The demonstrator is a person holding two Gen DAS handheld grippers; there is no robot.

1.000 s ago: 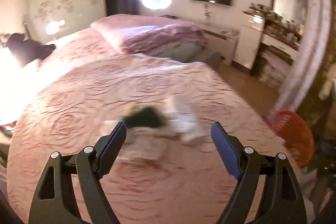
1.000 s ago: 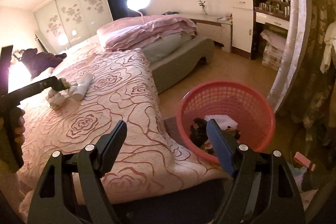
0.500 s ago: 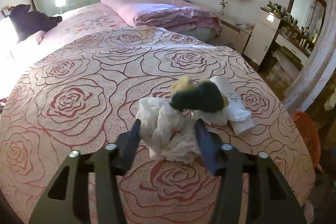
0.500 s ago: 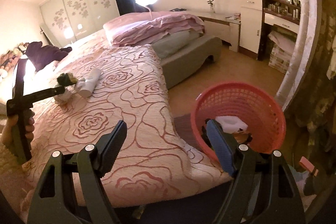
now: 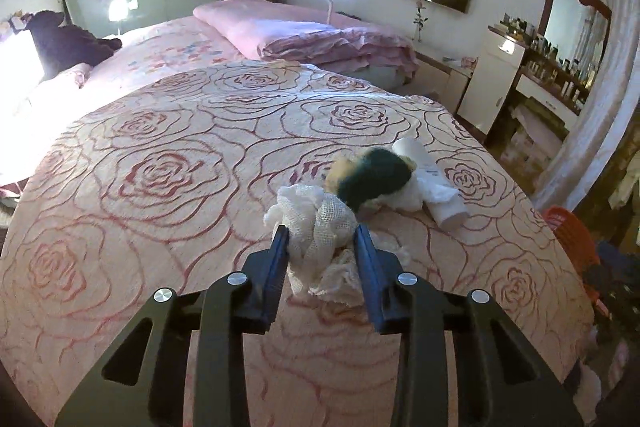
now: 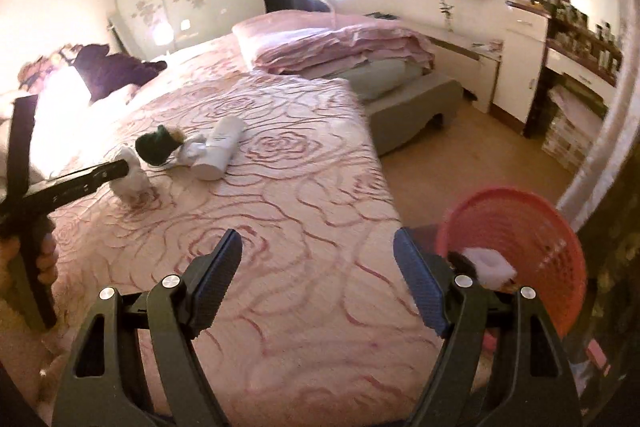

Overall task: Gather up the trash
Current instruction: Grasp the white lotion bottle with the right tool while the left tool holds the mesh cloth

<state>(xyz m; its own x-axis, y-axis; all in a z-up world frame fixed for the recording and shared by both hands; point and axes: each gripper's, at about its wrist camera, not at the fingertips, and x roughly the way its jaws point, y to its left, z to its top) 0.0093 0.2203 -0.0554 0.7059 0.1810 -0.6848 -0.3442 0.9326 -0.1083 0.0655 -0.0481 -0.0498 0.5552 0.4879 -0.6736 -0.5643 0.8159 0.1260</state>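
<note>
Pickup step under way. My left gripper (image 5: 321, 243) has just been closing on the white gauze rag (image 5: 316, 227), a loose, crumpled, open-weave wad lying on the rose-quilted bedspread (image 5: 160, 187); the pads now pinch its sides. Just beyond it lie a dark fuzzy lump (image 5: 372, 179) and a smooth white bottle (image 5: 432, 183). My right gripper (image 6: 318, 259) hangs spread, empty. Next, I judge: lift and carry right to the red mesh basket (image 6: 532, 227) on the floor.

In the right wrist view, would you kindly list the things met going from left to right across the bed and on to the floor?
Left claw closing on the white gauze wad → dark green bundle → crumpled white tissue → white tube → red basket on the floor.
</note>
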